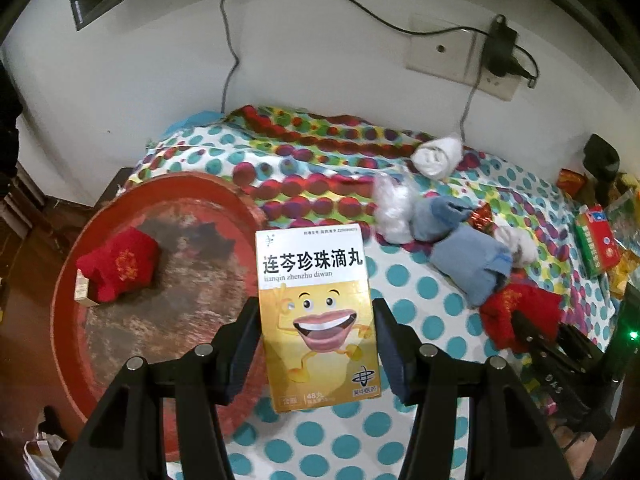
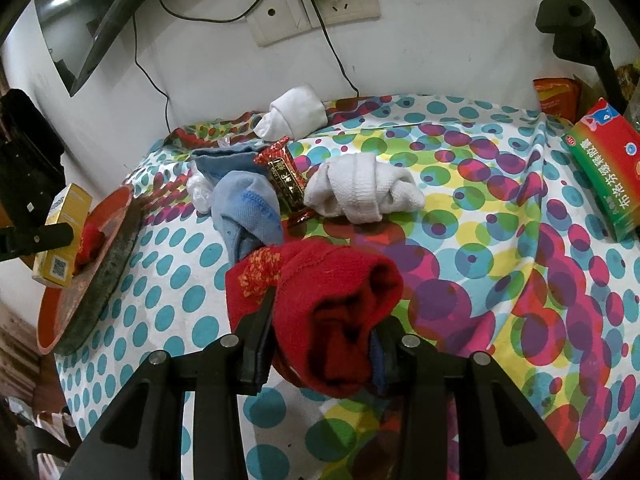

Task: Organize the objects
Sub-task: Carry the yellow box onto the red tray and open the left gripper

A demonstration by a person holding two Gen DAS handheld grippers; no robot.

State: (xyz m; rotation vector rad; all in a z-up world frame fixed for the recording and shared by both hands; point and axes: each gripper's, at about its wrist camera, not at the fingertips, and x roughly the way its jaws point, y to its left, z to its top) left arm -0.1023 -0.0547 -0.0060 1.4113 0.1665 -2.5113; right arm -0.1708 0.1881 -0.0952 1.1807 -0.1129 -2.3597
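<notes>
The left gripper clamps a yellow medicine box above the red tray. The right gripper grips a red sock on the spotted counter.

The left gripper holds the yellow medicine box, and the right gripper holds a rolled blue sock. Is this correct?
Not quite. The right wrist view shows the right gripper closed on a red sock, not a blue one. The left gripper does hold the yellow medicine box.
</notes>
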